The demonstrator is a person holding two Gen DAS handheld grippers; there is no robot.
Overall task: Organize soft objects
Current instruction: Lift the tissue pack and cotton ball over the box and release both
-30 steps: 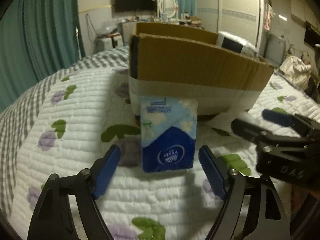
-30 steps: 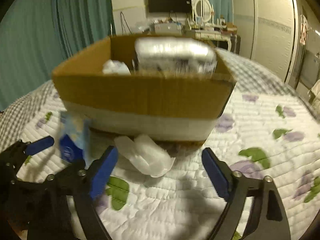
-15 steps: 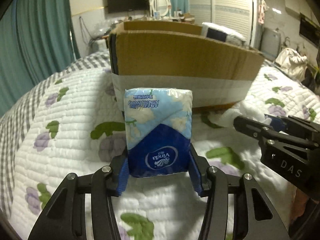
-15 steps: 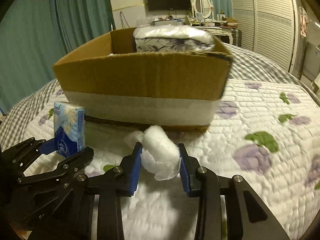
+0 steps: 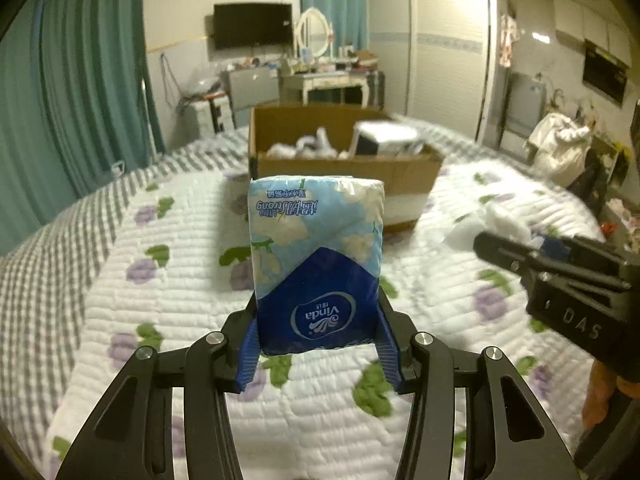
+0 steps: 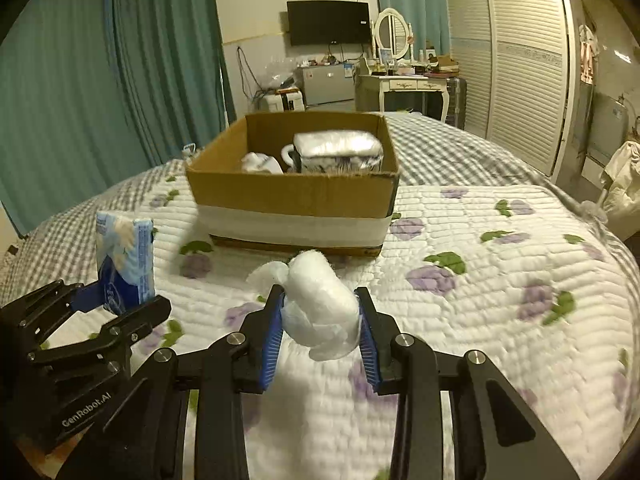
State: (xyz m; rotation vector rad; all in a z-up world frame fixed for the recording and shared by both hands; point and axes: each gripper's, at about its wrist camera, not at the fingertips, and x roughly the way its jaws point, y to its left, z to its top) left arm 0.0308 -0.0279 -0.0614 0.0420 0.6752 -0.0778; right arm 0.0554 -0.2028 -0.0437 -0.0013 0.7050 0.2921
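My left gripper is shut on a blue and white Vinda tissue pack and holds it upright above the quilt. The pack also shows in the right wrist view. My right gripper is shut on a white plastic-wrapped wad, lifted off the bed. An open cardboard box stands ahead of both grippers. It holds a silver-wrapped pack and white soft pieces. The box also shows in the left wrist view.
The bed has a white quilt with purple flowers and green leaves. Teal curtains hang at the left. A dresser with a mirror and a TV stand beyond the bed. A wardrobe is at the right.
Both grippers closed on their objects and lifted them off the quilt. Both have pulled back and risen, so the box looks farther and its inside shows.
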